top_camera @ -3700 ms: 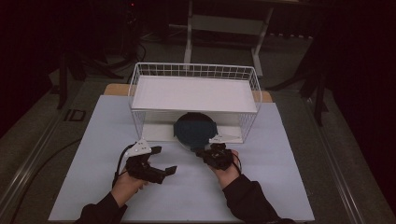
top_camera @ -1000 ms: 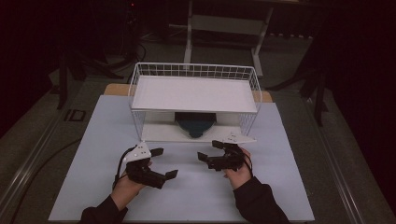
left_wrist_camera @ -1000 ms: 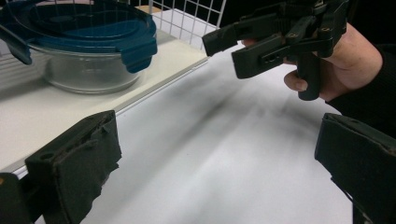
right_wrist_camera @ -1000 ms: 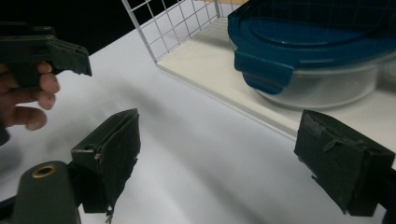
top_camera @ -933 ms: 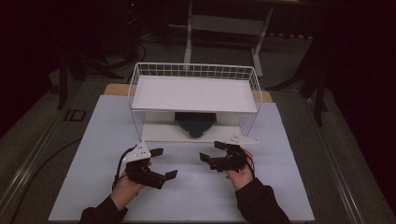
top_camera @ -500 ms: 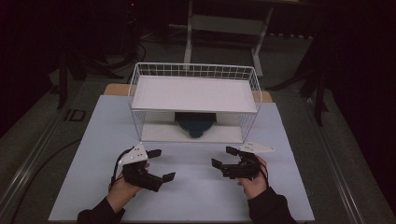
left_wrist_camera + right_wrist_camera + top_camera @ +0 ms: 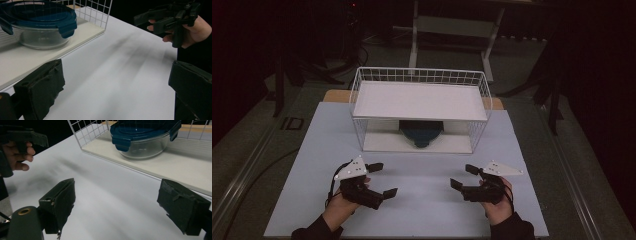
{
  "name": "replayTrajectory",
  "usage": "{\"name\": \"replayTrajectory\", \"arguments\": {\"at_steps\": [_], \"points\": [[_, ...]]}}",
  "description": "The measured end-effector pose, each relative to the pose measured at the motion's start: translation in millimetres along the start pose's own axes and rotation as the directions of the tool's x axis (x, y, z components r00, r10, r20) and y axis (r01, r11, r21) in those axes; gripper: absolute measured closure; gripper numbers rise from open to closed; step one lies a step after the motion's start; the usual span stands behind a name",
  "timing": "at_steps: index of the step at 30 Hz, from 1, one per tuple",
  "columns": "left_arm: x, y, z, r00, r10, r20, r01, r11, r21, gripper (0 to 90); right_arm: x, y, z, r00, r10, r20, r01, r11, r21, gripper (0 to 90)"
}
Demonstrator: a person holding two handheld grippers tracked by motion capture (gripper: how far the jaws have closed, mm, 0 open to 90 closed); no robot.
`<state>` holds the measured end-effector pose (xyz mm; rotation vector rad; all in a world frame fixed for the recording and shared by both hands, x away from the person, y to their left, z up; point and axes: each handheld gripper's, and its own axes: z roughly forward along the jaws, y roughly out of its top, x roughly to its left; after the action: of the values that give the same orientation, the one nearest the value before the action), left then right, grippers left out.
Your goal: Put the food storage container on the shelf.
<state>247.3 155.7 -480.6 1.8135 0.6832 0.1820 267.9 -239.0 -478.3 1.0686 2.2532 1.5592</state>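
My left claw (image 7: 381,180) and right claw (image 7: 462,177) hang spread over the smooth white bench (image 7: 422,200); a round glass bowl (image 7: 421,134) with a blue lid sits in the wire rack (image 7: 420,109).

A dim lab or recording studio: a pale sheet-covered table (image 7: 422,200) stands on grey carpet (image 7: 247,150), ringed by dark equipment stands (image 7: 279,75), floor cables (image 7: 362,50), and a white metal frame (image 7: 452,25).
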Motion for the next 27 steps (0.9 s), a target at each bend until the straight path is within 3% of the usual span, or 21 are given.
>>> {"name": "replayTrajectory", "arguments": {"at_steps": [10, 16, 21, 27], "points": [[-2.9, -5.4, -9.2, 0.9999, 0.005, -0.012, -0.004, 1.0, 0.003, 0.2, -4.4, -13.5, -18.6, 0.9996, -0.021, 0.017, 0.021, 1.0, -0.005, 14.7], [-4.6, -7.3, -13.3, 0.9998, 0.013, -0.017, -0.013, 0.9999, -0.001, 0.2, -7.9, -19.2, -26.5, 0.9999, -0.013, 0.004, 0.013, 1.0, -0.019, 14.9], [-4.8, -10.5, -12.5, 0.9995, 0.027, -0.015, -0.027, 0.9996, 0.003, 0.2, -11.7, -27.5, -29.0, 0.9996, -0.021, 0.02, 0.021, 1.0, -0.011, 15.0], [-6.1, -11.4, -11.3, 0.9992, 0.038, -0.014, -0.038, 0.9993, 0.002, 0.2, -19.4, -33.4, -26.7, 0.9994, 0.008, 0.033, -0.008, 1.0, 0.001, 15.0]]}}
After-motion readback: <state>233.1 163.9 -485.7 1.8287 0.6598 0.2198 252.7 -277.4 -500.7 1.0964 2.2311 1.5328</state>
